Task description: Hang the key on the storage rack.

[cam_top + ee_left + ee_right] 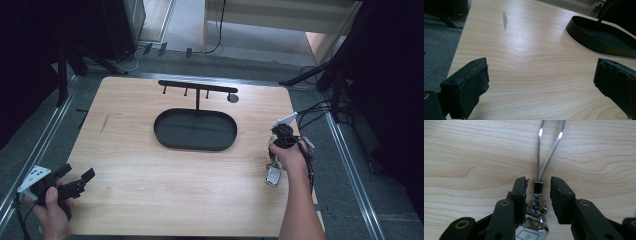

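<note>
A key fob (pixel 273 175) lies on the wooden table (pixel 150 190) near its right edge. In the right gripper view a grey fob (pixel 530 235) hangs on split rings (pixel 537 212) joined to a thin wire loop (pixel 549 150) by a small black ferrule (pixel 538 187). My right gripper (pixel 538 186) stands open with one jaw on each side of that ferrule, a small gap on both sides. In the high view, my right gripper (pixel 274 161) points down at the fob. My left gripper (pixel 77 172) is open and empty at the front left corner (pixel 541 72).
A black oval tray (pixel 165 140) sits at the table's middle, with a black hook rack (pixel 197 89) rising behind it. The tray's rim (pixel 599 40) is ahead and right of the left gripper. A dark mark (pixel 504 20) stains the wood. Cables lie off the right edge.
</note>
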Available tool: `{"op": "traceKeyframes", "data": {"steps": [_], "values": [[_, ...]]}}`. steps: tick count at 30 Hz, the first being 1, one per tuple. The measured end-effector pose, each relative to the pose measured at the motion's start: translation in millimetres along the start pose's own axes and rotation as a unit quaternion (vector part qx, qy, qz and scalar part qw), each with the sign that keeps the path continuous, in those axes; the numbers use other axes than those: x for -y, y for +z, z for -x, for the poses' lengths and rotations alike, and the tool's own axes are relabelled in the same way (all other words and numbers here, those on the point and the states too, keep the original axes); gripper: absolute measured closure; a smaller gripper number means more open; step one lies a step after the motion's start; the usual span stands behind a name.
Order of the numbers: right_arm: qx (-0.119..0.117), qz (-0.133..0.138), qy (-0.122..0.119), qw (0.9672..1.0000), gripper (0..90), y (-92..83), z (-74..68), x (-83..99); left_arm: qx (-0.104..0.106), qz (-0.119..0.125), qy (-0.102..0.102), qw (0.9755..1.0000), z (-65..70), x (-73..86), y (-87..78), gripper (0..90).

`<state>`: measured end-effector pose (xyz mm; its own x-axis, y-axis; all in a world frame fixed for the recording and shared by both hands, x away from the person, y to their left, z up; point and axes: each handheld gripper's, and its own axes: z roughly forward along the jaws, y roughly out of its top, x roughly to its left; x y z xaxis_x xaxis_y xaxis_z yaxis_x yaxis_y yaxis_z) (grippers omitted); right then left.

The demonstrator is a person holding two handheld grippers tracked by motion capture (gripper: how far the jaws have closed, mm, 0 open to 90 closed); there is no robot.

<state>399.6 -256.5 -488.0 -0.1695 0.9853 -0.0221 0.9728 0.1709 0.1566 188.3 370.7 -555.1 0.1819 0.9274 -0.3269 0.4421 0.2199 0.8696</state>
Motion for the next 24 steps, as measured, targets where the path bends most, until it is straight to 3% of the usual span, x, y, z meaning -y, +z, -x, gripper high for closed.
{"op": "traceKeyframes", "data": {"steps": [4,6,8,11,13,14,15,16,18,19,21,22,24], "values": [[0.003,-0.002,-0.003,1.0000,68.1,7.3,-2.1,-0.9,0.000,-0.001,0.001,1.0000,0.1,0.0,0.0,0.0],[0.014,0.002,-0.002,0.9999,72.3,10.3,-2.5,-0.6,0.000,-0.001,0.000,1.0000,0.0,0.0,0.0,0.1],[0.019,0.011,0.003,0.9998,82.2,11.3,-1.4,0.8,0.000,-0.002,0.001,1.0000,-0.1,-0.1,0.0,0.1],[0.014,0.019,-0.004,0.9997,83.3,10.9,0.8,3.4,0.000,-0.001,0.001,1.0000,0.0,-0.2,0.2,0.1],[0.018,0.043,-0.002,0.9989,83.4,8.0,3.0,5.7,0.001,-0.002,0.001,1.0000,-0.3,-0.3,0.2,0.1],[0.017,0.069,0.006,0.9974,83.4,3.8,5.2,8.0,0.001,-0.002,0.000,1.0000,-0.3,-0.3,0.2,0.1],[0.017,0.069,0.006,0.9974,83.4,3.8,5.2,8.0,0.001,-0.002,0.001,1.0000,-0.2,-0.3,0.3,0.1],[0.017,0.101,0.015,0.9946,83.4,-0.9,7.6,10.5,0.001,-0.002,0.002,1.0000,-0.2,-0.3,0.4,0.1],[0.019,0.116,0.014,0.9929,83.4,-3.4,8.8,11.5,0.000,-0.002,0.003,1.0000,0.0,-0.2,0.3,0.1],[0.021,0.145,0.014,0.9892,83.4,-9.0,10.3,12.5,0.000,-0.002,0.003,1.0000,0.1,-0.2,0.3,0.1],[0.025,0.175,0.011,0.9842,83.4,-15.2,10.7,13.1,0.000,-0.002,0.003,1.0000,0.0,-0.2,0.3,0.1],[0.025,0.175,0.011,0.9842,83.4,-15.2,10.7,13.1,-0.001,-0.002,0.004,1.0000,0.1,-0.3,0.4,0.1],[0.029,0.208,0.017,0.9776,83.4,-21.4,11.0,14.0,-0.001,-0.003,0.004,1.0000,0.4,-0.3,0.4,0.1]]}}
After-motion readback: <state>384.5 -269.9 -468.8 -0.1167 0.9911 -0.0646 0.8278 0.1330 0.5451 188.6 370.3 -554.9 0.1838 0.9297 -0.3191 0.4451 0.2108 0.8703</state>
